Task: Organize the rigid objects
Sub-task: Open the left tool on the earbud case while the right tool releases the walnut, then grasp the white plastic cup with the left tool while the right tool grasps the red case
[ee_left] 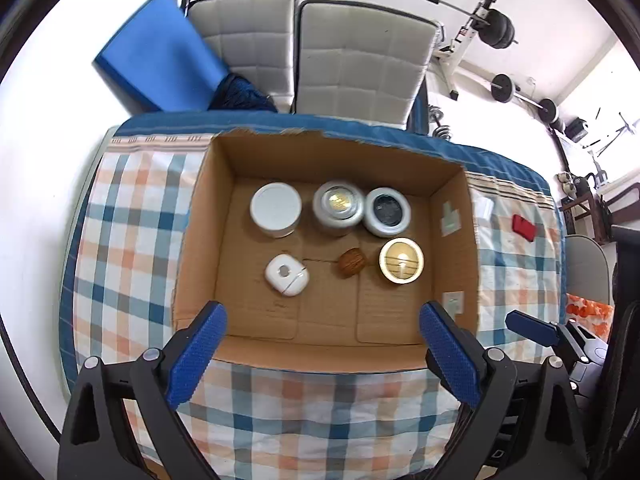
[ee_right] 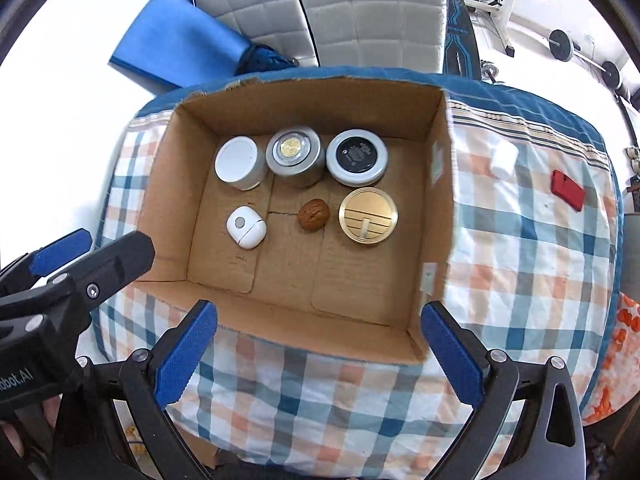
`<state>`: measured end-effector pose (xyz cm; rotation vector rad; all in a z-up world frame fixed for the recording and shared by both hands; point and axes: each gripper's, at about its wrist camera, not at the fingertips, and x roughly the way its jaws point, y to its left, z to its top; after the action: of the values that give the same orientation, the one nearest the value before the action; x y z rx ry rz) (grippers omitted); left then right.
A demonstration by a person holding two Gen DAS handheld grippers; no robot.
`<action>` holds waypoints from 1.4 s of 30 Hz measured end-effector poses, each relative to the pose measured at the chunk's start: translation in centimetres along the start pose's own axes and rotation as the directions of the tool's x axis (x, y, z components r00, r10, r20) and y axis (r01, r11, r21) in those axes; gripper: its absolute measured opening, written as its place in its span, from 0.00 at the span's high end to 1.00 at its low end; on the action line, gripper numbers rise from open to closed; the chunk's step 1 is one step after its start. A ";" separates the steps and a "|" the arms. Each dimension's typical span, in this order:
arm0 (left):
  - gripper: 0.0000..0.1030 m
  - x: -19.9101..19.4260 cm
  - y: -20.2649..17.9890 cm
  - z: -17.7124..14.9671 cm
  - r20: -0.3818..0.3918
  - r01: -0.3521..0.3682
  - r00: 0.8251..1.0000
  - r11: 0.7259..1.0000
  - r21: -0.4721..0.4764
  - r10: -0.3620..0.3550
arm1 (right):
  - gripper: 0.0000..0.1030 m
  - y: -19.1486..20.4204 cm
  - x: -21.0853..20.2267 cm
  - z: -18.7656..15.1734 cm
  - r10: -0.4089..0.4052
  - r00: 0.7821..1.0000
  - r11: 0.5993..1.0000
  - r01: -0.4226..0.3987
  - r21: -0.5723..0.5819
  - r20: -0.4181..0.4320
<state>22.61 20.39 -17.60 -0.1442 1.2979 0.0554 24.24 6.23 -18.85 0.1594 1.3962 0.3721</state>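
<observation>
Table: a checked cloth (ee_right: 360,392) in blue, orange and white covers it, with a dark blue border at the far edge.
Box: an open cardboard box (ee_left: 200,240) stands on the cloth, just ahead of both grippers.
Front row in box: a white earbud case (ee_right: 245,227), a walnut (ee_right: 314,214) and a gold round lid (ee_right: 368,216), each apart from the others.
Back row in box: a white-lidded jar (ee_right: 239,163), a silver tin with a gold centre (ee_right: 295,156) and a tin with a black top (ee_right: 357,157), close side by side.
Outside the box: a small white bottle (ee_right: 504,160) and a red object (ee_right: 567,191) lie on the cloth to the right.
Room: two grey padded chairs (ee_left: 360,64), a blue mat (ee_left: 160,56) and barbell weights (ee_left: 500,28) behind the table.
Left gripper (ee_left: 322,354): held above the near edge of the box, fingers spread wide, holding nothing.
Right gripper (ee_right: 320,354): beside it at the same near edge, also spread wide and empty.
</observation>
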 end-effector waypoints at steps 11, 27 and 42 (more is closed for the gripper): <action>0.04 2.1 -12.4 3.3 -0.005 0.067 0.998 0.987 0.146 -0.067 | 0.00 -13.9 -3.9 0.3 -0.089 0.996 0.975 0.081 0.207 0.029; 0.04 17.9 -26.6 11.5 -0.208 0.041 0.978 0.969 0.242 0.011 | 0.00 -36.4 3.7 8.3 -0.073 0.996 0.838 0.092 0.538 -0.056; 0.13 24.4 -28.6 14.3 -0.281 0.054 0.959 0.962 0.268 0.025 | 0.24 -39.0 13.0 11.5 -0.054 0.985 0.814 0.137 0.564 -0.162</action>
<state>46.32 -6.90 -35.20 0.0793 1.5759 -0.1639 43.39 -24.36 -41.63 0.5672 1.6177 -0.1425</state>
